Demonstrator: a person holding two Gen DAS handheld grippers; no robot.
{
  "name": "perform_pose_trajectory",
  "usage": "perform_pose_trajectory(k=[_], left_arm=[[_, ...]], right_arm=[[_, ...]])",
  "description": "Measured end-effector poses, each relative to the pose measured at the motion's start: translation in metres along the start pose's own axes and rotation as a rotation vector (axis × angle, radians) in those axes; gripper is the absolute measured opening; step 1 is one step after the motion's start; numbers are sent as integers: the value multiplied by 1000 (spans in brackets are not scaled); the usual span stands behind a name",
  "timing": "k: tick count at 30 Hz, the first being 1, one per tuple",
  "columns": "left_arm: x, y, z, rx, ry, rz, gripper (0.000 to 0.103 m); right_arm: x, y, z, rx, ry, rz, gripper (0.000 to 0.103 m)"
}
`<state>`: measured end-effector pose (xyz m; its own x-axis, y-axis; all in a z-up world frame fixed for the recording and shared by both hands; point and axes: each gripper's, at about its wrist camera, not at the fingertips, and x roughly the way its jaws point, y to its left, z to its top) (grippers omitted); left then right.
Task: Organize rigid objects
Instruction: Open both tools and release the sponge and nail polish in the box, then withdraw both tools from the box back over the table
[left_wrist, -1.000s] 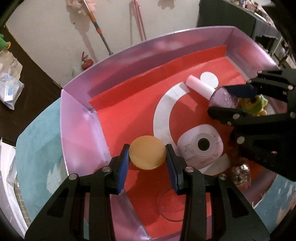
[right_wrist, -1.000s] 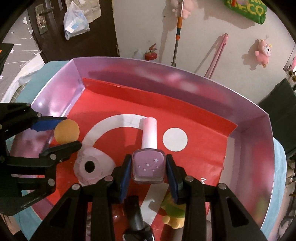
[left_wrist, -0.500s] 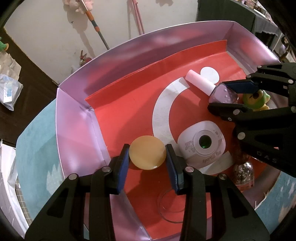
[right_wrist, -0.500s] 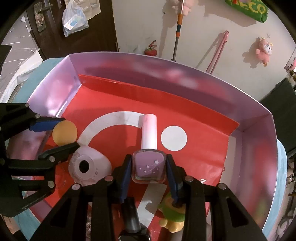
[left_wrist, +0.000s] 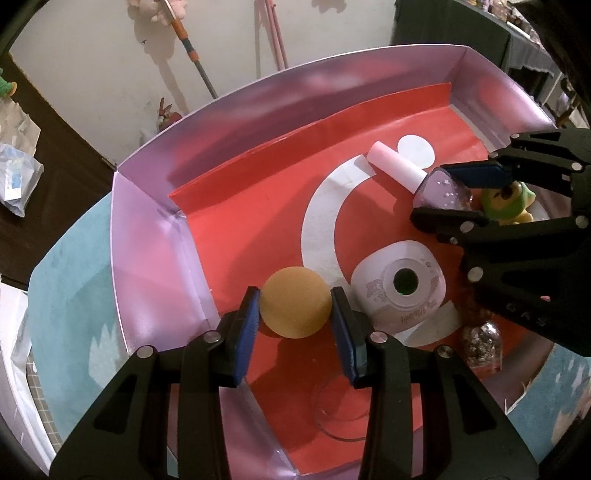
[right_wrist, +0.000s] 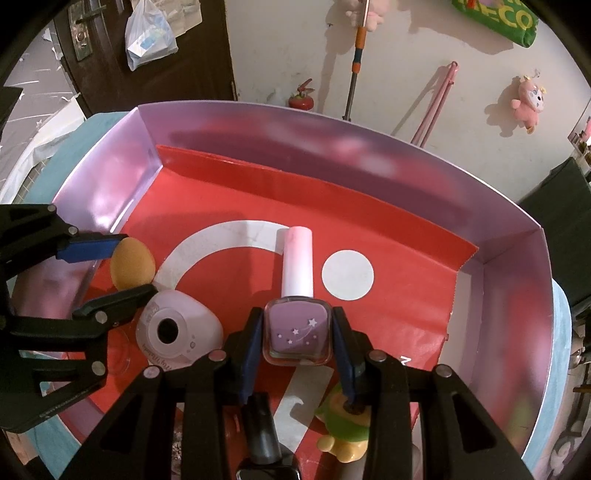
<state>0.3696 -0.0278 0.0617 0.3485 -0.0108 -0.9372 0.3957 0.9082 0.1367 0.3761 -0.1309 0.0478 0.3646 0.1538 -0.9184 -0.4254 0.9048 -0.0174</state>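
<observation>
Both grippers are matte black plastic with angular, cut-out arms. Left gripper (left_wrist: 295, 317) and right gripper (right_wrist: 298, 338) carry blue finger pads (ribbed edges) and silver screw heads.

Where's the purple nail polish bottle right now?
The purple nail polish bottle sits clamped in the right gripper over the red tray floor, beside the small toy camera.

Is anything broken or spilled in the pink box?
Nothing looks broken or spilled. The left tool holds the orange ball, and the right tool holds the purple nail polish bottle. The toy camera sits tidily in the box.
</observation>
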Motion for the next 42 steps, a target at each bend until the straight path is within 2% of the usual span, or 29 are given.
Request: perform_pose_trajectory(k=[4,8,12,14,17,20,22,24,29,31,34,37,42], left_arm=[[-4,0,0,1,-17,-2,44],[-14,2,-1,-12,-45,17,55],[-29,7,-4,-37,-81,-6,56],[-40,8,-9,-50,-112,-17,56],[-60,7,-17,-68,-168,-35,64],[-85,4,-28,-105,-240,-37,65],[-106,0,-39,-130,-304,-65,68],[-121,-5,-50,-152,-355,-70,75],[-162,-20,-81,-187,-486,-46,78],[-174,-26,-97,-204,-534,-56,86],[-187,-32,-118,-238,-592,-64,89],[-197,-44,-143,-256,-636,-54,91],[-206,-59,-186,-288,-684,-43,95]], right_arm=[[0,1,0,0,2,8,48],[-1,0,-1,9,1,7,48],[-13,-2,-2,22,-26,12,51],[-24,-4,-2,35,-50,16,56],[-48,-8,-5,49,-98,20,58],[-77,-13,-11,67,-154,24,67],[-100,-17,-16,75,-200,16,73],[-125,-20,-26,83,-250,14,76],[-178,-18,-58,95,-345,6,84],[-199,-15,-75,99,-385,2,88],[-225,-5,-101,92,-446,-7,97],[-246,8,-130,78,-508,-21,103],[-260,26,-176,81,-571,-26,103]])
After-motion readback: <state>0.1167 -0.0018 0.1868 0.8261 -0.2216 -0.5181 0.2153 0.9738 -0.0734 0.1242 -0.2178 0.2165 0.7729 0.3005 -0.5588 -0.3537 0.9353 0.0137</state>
